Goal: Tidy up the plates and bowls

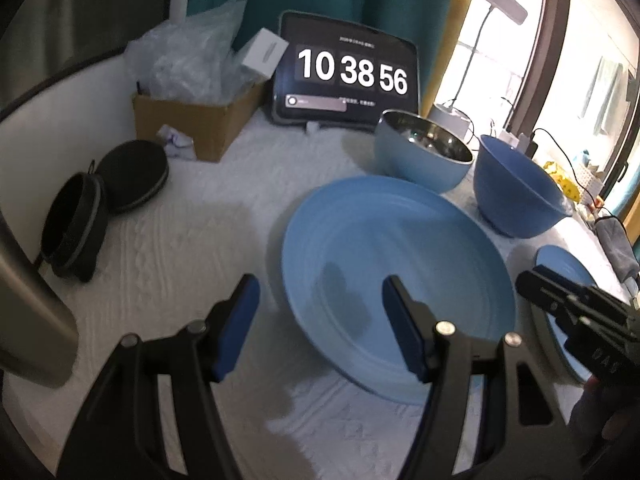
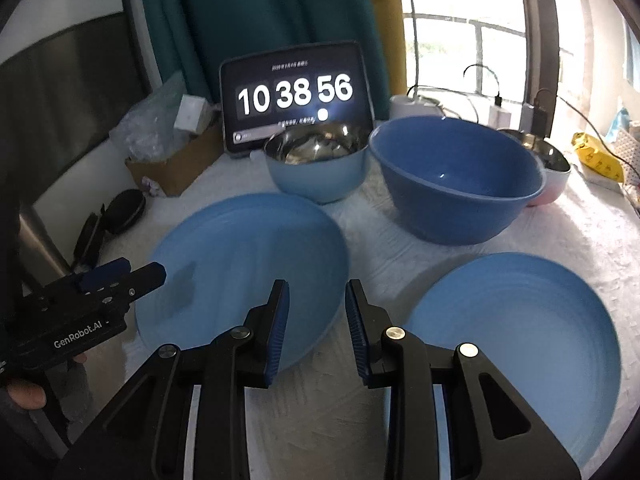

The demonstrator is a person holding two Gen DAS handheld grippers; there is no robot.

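Note:
Two light blue plates lie on the white cloth: the left plate (image 1: 396,280) (image 2: 244,272) and the right plate (image 2: 516,344), whose edge shows in the left wrist view (image 1: 560,264). Behind them stand a light blue steel-lined bowl (image 1: 424,156) (image 2: 316,168), a dark blue bowl (image 1: 516,188) (image 2: 456,180) and a pink steel-lined bowl (image 2: 552,172). My left gripper (image 1: 320,316) is open and empty, its jaws straddling the left plate's near-left rim. My right gripper (image 2: 316,328) is open and empty above the gap between the two plates. Each gripper shows in the other's view (image 2: 120,276) (image 1: 560,300).
A tablet clock (image 1: 348,72) (image 2: 296,100) stands at the back. A cardboard box with plastic wrap (image 1: 196,120) and black round cases (image 1: 104,196) sit at the left. Cables, chargers and a yellow packet (image 2: 596,156) lie by the window at the right.

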